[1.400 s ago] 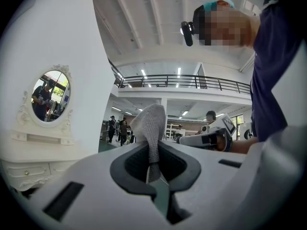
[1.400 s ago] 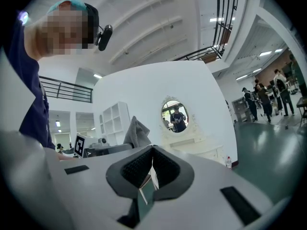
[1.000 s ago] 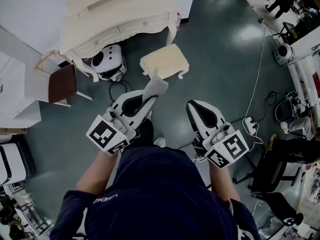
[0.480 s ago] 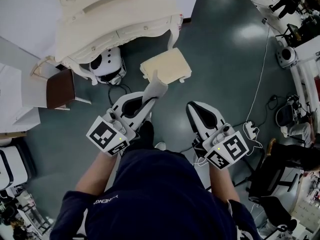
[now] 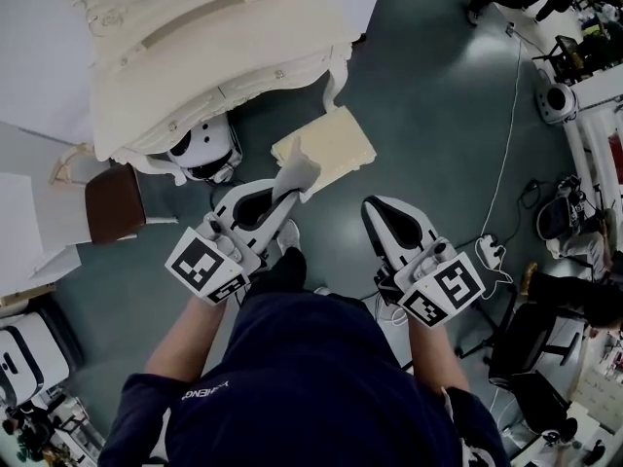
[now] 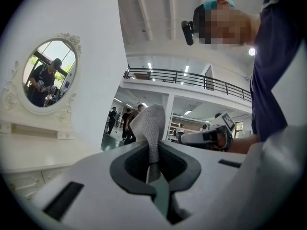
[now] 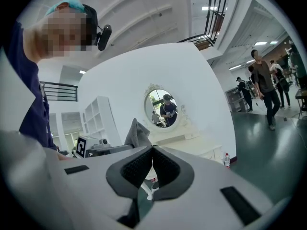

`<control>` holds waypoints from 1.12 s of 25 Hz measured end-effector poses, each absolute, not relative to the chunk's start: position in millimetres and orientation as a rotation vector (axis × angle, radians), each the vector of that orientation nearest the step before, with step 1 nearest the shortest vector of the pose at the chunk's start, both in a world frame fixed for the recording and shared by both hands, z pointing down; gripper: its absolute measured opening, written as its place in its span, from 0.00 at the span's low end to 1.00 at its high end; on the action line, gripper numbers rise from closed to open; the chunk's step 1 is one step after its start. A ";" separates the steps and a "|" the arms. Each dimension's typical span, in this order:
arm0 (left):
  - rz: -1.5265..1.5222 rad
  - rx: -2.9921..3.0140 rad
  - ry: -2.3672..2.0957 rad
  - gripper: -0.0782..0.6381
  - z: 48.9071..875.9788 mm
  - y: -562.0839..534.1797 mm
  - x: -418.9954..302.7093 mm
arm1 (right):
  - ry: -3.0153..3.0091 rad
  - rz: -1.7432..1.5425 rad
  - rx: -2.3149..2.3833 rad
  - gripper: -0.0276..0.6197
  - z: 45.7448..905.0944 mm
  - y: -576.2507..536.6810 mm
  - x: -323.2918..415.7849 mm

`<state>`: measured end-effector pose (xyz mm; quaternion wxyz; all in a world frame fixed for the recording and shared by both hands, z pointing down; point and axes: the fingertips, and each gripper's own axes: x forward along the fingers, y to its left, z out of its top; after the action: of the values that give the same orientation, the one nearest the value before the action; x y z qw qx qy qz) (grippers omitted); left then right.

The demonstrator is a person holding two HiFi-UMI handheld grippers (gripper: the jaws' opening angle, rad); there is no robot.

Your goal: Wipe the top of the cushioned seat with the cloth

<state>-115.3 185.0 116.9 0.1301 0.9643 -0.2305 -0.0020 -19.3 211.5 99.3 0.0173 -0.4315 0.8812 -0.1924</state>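
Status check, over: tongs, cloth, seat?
Left tongs shut on cloth. Right tongs shut, empty. Cushioned seat ahead on floor, cloth held up, not on it. Dressing table close behind seat.

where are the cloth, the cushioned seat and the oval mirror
cloth (image 6: pixel 151 126), left gripper view, on the bunched upper end that sticks up
cushioned seat (image 5: pixel 341 144), head view, on the middle of its cream top
oval mirror (image 6: pixel 48 73), left gripper view, on the middle of the glass
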 end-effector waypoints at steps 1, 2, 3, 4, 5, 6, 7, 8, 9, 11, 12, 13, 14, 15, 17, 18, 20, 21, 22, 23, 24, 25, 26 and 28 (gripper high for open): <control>0.000 2.800 -0.661 0.14 118.8 172.9 -118.0 | 2.737 -0.608 -1.349 0.08 101.6 198.9 -21.7; 0.007 2.798 -0.653 0.14 120.9 161.4 -120.3 | 2.735 -0.620 -1.357 0.08 104.2 187.4 -23.4; 0.015 2.796 -0.645 0.14 122.9 150.9 -122.0 | 2.732 -0.633 -1.367 0.08 106.7 177.3 -24.2; 0.022 2.793 -0.637 0.14 124.9 141.2 -123.3 | 2.727 -0.648 -1.376 0.08 108.8 168.3 -24.5; 0.031 2.791 -0.629 0.14 127.0 132.0 -124.5 | 2.721 -0.662 -1.386 0.08 110.6 159.8 -24.6; 0.039 2.789 -0.622 0.14 129.3 123.0 -125.7 | 2.715 -0.675 -1.395 0.08 112.3 151.6 -24.8; 0.047 2.787 -0.615 0.14 132.1 113.9 -127.2 | 2.710 -0.685 -1.403 0.08 114.1 143.3 -25.4; 0.055 2.784 -0.609 0.14 135.4 104.9 -128.9 | 2.708 -0.692 -1.411 0.08 116.2 135.2 -26.4; 0.062 2.781 -0.604 0.14 139.0 96.4 -130.7 | 2.707 -0.697 -1.418 0.08 118.6 127.5 -27.5; 0.073 2.775 -0.595 0.14 146.8 81.5 -133.1 | 2.705 -0.713 -1.433 0.08 124.4 114.4 -28.7; 0.077 2.770 -0.592 0.14 150.8 75.1 -133.5 | 2.703 -0.725 -1.440 0.08 128.1 109.2 -28.5; 0.081 2.764 -0.590 0.14 154.9 69.3 -133.2 | 2.702 -0.740 -1.446 0.08 132.2 104.7 -27.9; 0.085 2.758 -0.590 0.14 159.1 64.0 -132.5 | 2.700 -0.756 -1.450 0.08 136.7 100.6 -27.1; 0.089 2.750 -0.591 0.14 163.3 59.1 -131.5 | 2.700 -0.772 -1.451 0.08 141.2 96.7 -26.2; 0.100 2.735 -0.596 0.14 172.1 50.7 -129.3 | 2.700 -0.806 -1.446 0.08 149.9 89.1 -24.5; 0.106 2.726 -0.601 0.14 176.8 46.9 -128.0 | 2.700 -0.820 -1.441 0.08 154.0 85.3 -23.7; 0.122 2.709 -0.613 0.14 187.7 40.8 -125.1 | 2.706 -0.844 -1.426 0.08 162.9 77.9 -22.0; 0.132 2.700 -0.621 0.14 193.8 38.0 -123.4 | 2.712 -0.853 -1.416 0.08 167.8 74.0 -20.8; 0.141 2.691 -0.631 0.14 200.1 35.1 -121.4 | 2.719 -0.860 -1.405 0.08 172.8 69.9 -19.4; 0.149 2.682 -0.642 0.14 206.5 32.0 -119.2 | 2.727 -0.866 -1.393 0.08 177.8 65.4 -17.6; 0.158 2.674 -0.655 0.14 213.0 28.8 -116.6 | 2.737 -0.871 -1.379 0.08 182.8 60.9 -15.5; 0.169 2.666 -0.672 0.14 220.1 25.3 -113.7 | 2.751 -0.875 -1.364 0.08 188.2 56.3 -13.1; 0.182 2.658 -0.693 0.14 228.3 21.6 -110.8 | 2.768 -0.880 -1.349 0.08 194.5 51.6 -10.3; 0.215 2.635 -0.742 0.14 249.0 13.7 -105.5 | 2.800 -0.904 -1.316 0.08 210.3 42.7 -3.9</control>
<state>-105.5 13.7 249.0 0.1967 0.9409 -0.2649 0.0767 -3.9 42.7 210.3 -0.0405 -0.4079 0.8680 -0.2801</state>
